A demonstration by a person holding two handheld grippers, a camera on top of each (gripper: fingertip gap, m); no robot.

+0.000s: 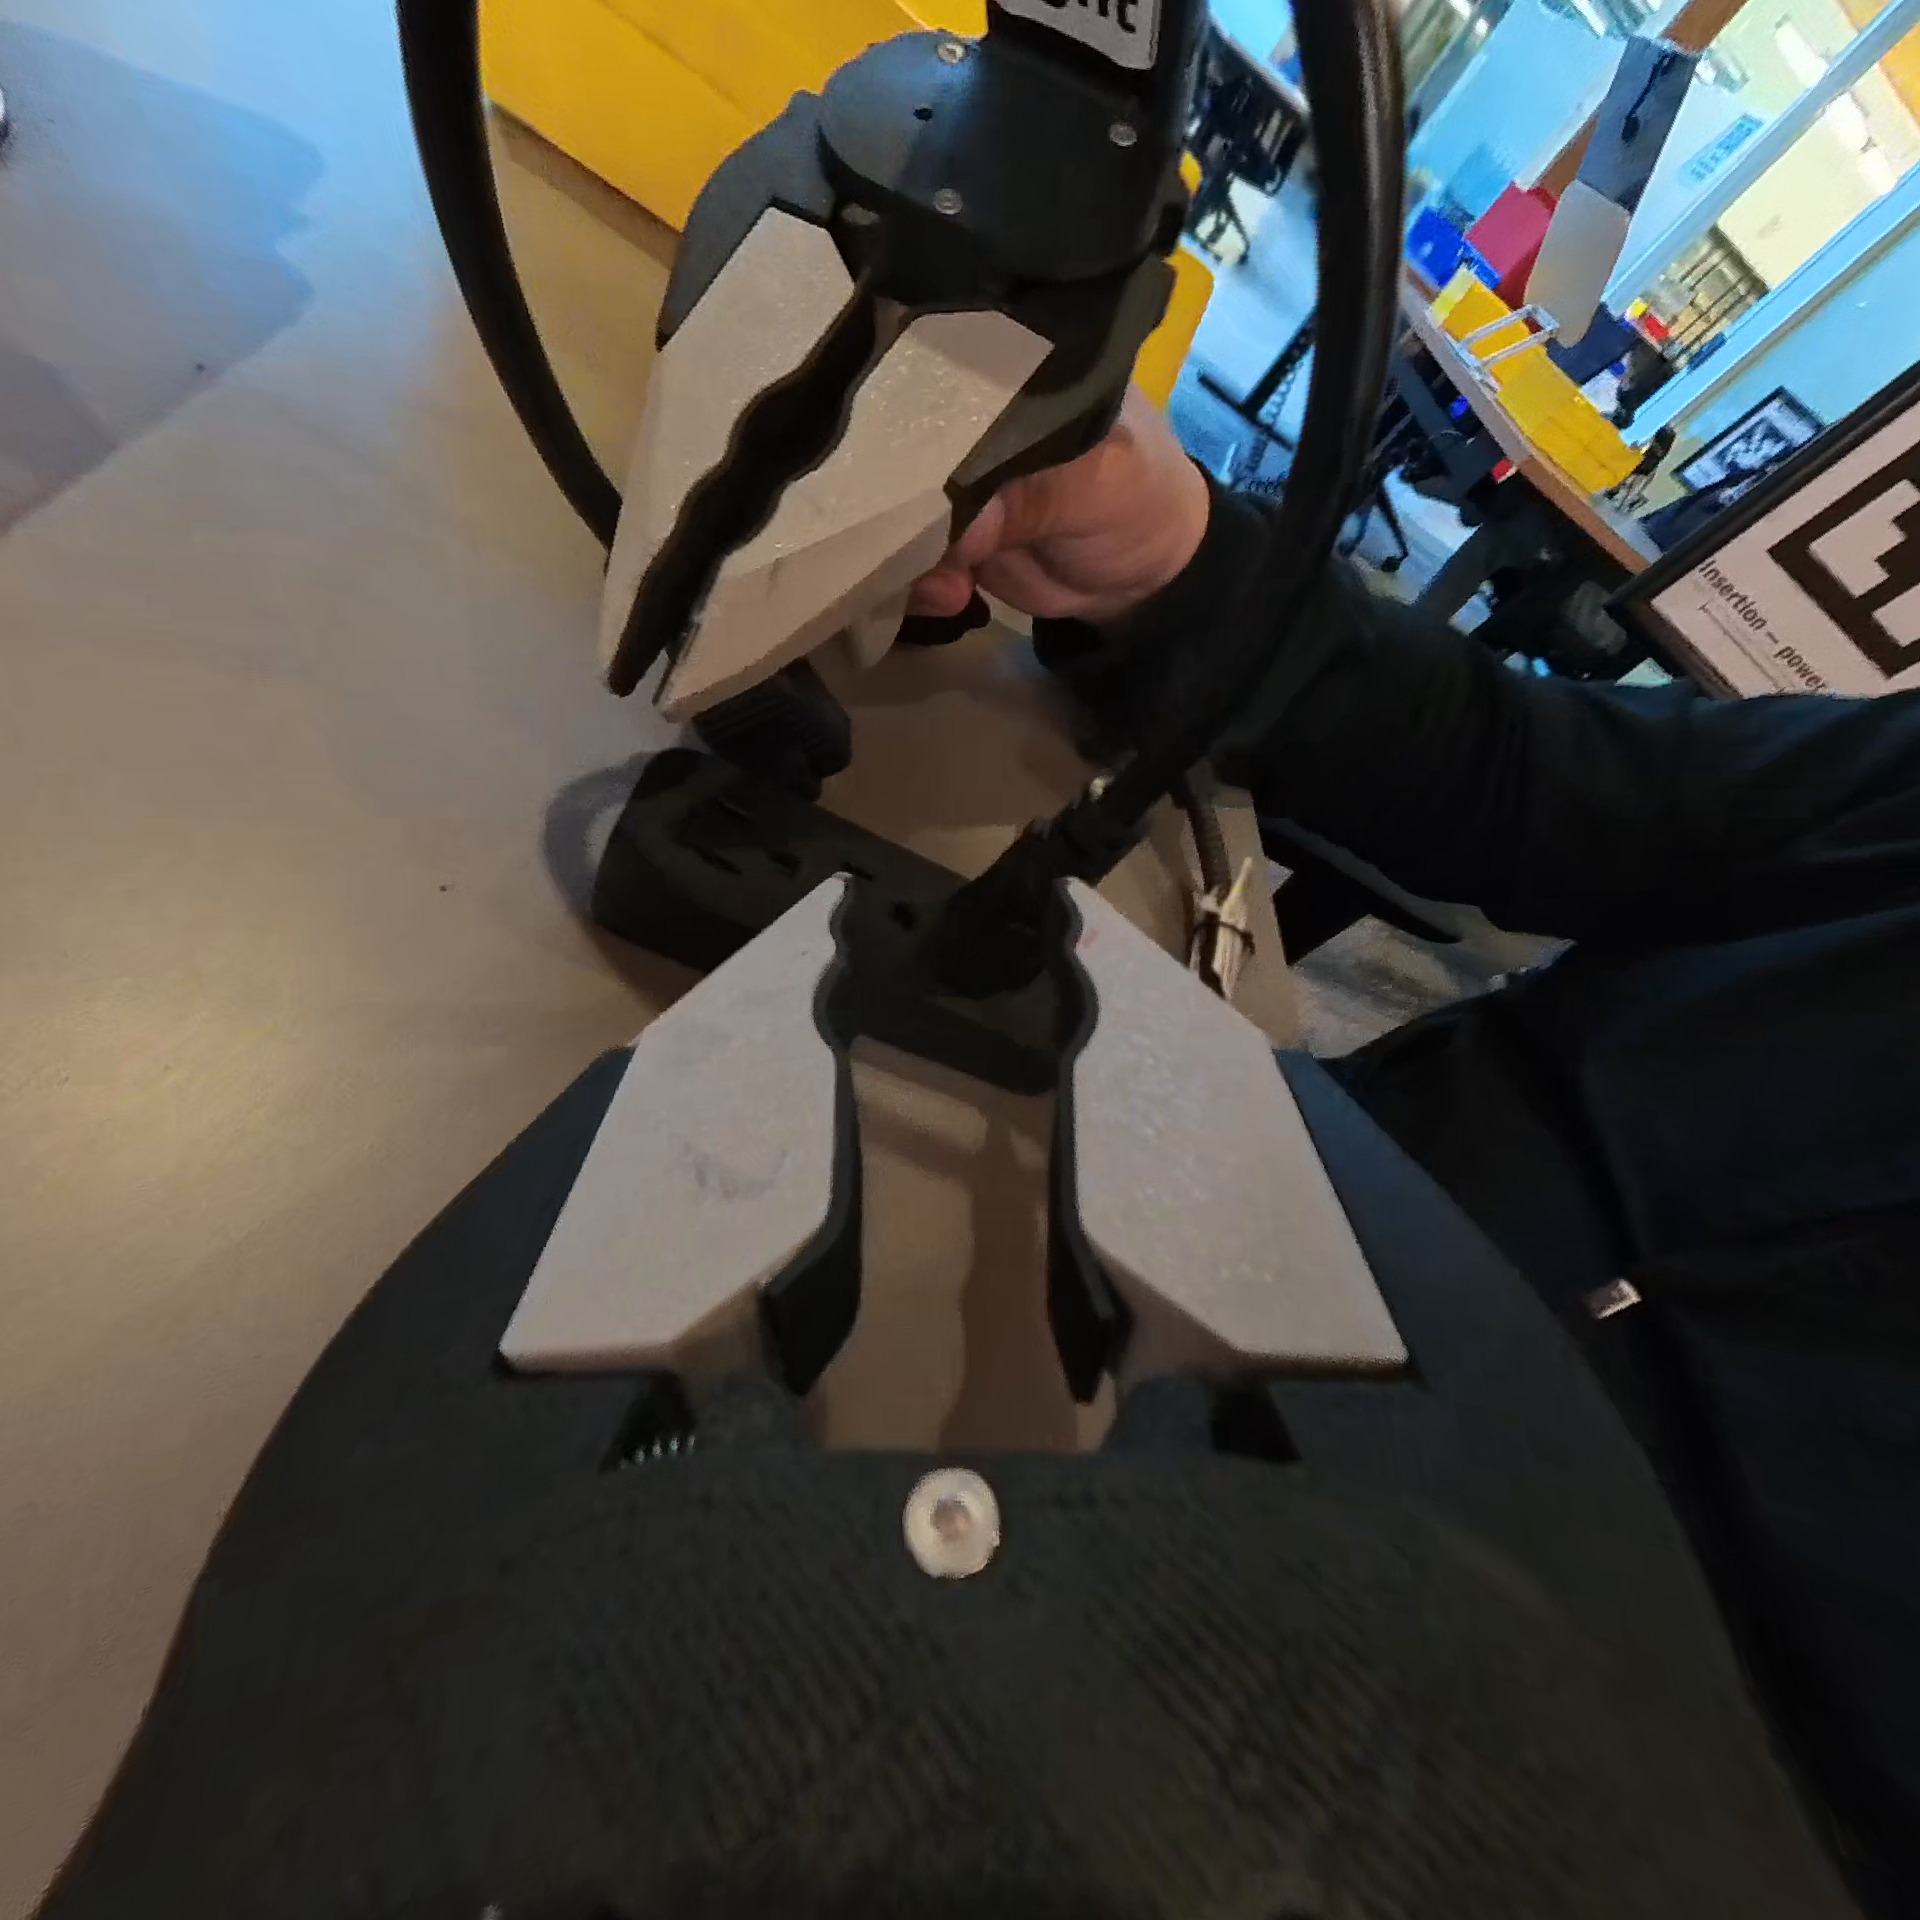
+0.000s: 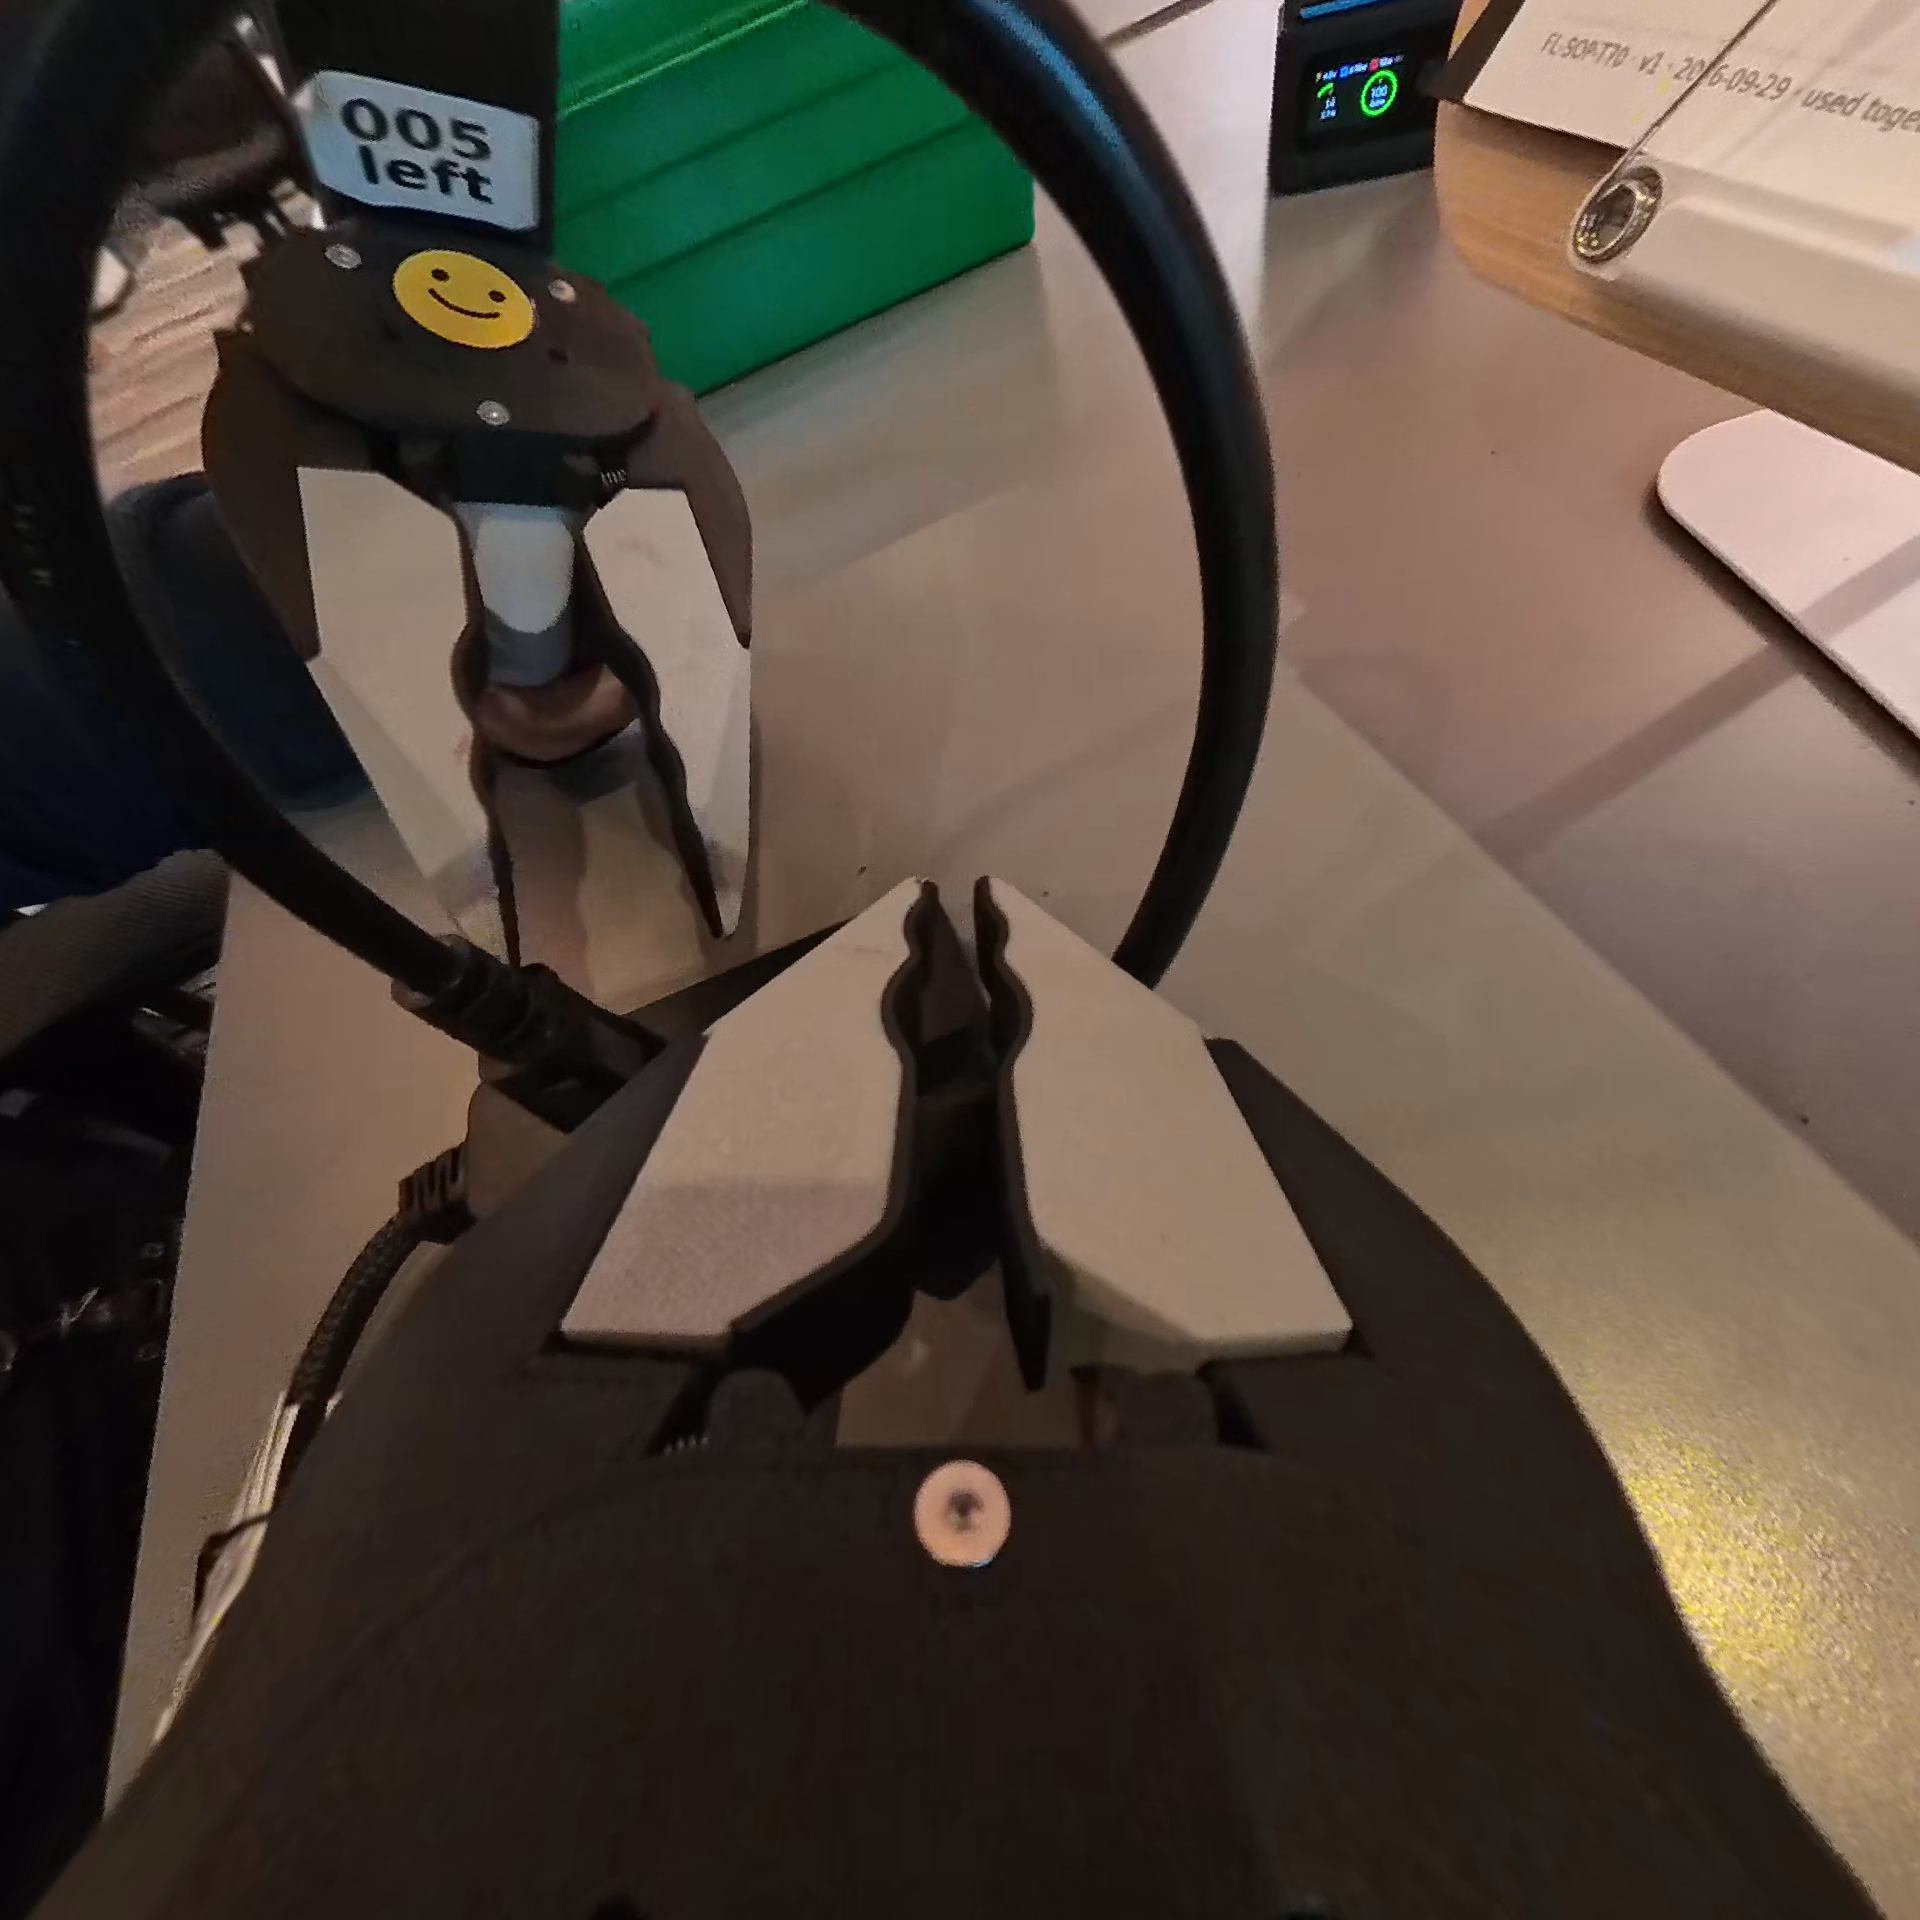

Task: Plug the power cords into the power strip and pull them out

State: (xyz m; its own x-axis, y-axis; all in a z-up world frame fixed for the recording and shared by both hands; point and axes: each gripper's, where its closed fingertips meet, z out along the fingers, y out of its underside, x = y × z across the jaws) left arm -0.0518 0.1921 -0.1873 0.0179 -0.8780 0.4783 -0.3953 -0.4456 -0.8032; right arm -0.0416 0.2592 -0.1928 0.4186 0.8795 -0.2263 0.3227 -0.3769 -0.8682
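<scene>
A black power strip (image 1: 717,852) lies on the pale table. A black plug (image 1: 987,935) sits in it, and its thick black cord (image 1: 1340,416) loops high over both grippers. My left gripper (image 1: 956,909) is open, with its fingers on either side of this plug. It also shows in the right wrist view (image 2: 613,930), behind the plug (image 2: 520,1018). My right gripper (image 2: 953,891) is shut with only a thin gap and holds nothing that I can see. In the left wrist view it (image 1: 649,681) points down at the strip's far end, by a ribbed black part (image 1: 774,727).
A person's hand and dark sleeve (image 1: 1455,790) reach in from the right. A yellow bin (image 1: 623,114), a green bin (image 2: 800,187), a small screen device (image 2: 1351,104) and a white flat base (image 2: 1787,540) stand around. A braided cable (image 2: 353,1320) hangs at the table edge.
</scene>
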